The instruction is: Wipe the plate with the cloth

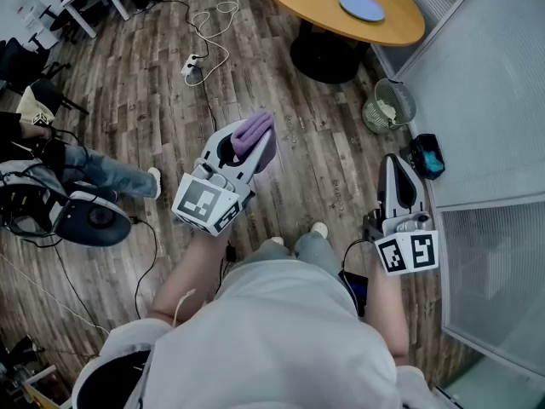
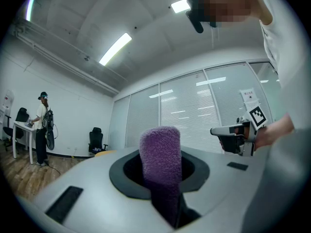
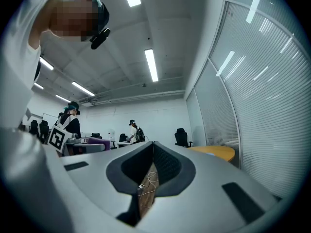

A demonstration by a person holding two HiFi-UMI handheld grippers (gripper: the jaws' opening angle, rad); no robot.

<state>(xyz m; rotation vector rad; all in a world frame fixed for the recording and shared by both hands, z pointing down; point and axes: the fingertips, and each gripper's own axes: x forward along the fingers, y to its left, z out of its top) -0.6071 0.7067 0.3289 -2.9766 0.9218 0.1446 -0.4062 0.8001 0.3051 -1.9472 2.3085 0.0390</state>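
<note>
Wood-plank floor (image 1: 128,75) fills most of the head view, with a glass partition (image 1: 485,83) running down the edge from two to five o'clock. A round wooden table (image 1: 324,7) stands at one o'clock, well apart from both grippers. The left gripper (image 1: 260,143) sits just left of centre and points toward one o'clock, its jaws clamped on the purple cloth (image 1: 254,132) — a rolled wad of it stands up past the jaw tips in the left gripper view. The right gripper (image 1: 392,160) is at three to four o'clock, its jaws together with nothing between them. A wire wastebasket (image 1: 389,105) stands at two o'clock beside the partition. The blue plate (image 1: 362,7) lies on the table — untouched by either gripper.
</note>
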